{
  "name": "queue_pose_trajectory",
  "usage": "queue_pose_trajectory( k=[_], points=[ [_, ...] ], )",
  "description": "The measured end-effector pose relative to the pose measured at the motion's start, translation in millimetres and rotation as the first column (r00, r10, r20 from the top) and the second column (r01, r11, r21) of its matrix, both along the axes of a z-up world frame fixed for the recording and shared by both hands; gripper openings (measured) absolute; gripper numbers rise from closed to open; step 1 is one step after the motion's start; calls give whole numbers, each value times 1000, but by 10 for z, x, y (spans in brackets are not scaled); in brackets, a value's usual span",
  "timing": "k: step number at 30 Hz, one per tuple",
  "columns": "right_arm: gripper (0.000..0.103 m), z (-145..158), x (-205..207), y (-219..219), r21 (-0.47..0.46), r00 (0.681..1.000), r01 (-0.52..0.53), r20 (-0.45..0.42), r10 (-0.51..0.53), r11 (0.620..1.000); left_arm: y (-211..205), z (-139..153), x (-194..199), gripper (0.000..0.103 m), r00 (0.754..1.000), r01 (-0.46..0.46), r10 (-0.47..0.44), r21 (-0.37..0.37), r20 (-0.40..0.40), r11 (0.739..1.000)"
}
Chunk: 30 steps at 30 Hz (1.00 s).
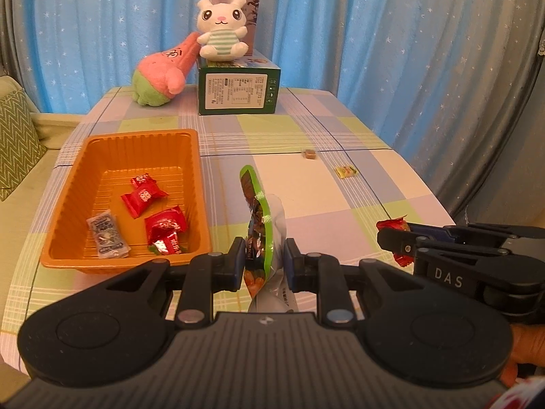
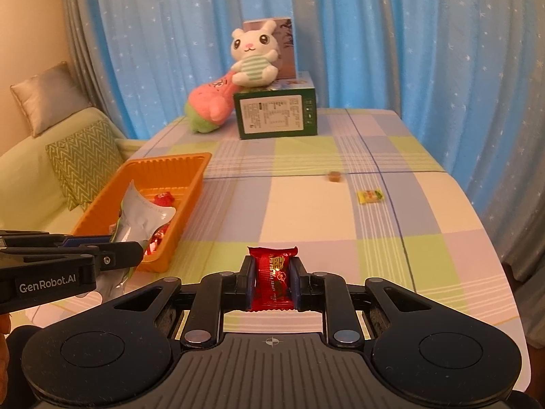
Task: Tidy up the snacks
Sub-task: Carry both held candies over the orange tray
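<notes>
Beside the orange tray (image 1: 201, 184), the left gripper (image 1: 265, 260) is pinching a light, crinkly snack pouch (image 1: 264, 225) by its edge; the right gripper (image 2: 273, 281) is clamping a small, slippery red candy (image 2: 273, 277).

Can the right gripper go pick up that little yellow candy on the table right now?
Probably not yet: the right gripper is shut on a red candy. The path to the yellow candy looks clear otherwise.

Both my feeds look bright with a warm orange cast, daylight glowing through the curtain (image 1: 374, 51), soft shadows, heavy fisheye bending and dark corners, slightly soft focus.
</notes>
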State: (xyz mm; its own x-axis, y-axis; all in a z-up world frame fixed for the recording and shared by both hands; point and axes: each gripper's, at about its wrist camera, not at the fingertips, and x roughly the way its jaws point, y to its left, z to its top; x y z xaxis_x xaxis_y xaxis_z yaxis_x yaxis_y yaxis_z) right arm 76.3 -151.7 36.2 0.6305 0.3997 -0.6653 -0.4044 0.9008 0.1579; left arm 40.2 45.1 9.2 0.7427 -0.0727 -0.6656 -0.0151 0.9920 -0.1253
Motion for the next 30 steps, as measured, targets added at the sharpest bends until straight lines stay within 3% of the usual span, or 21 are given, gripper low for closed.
queue_pose_trajectory(
  k=[30],
  points=[
    [21,-74,131,682,0,991,-133,-11,133,991,775,20,-17,21,989,-149,150,31,-11,988]
  ],
)
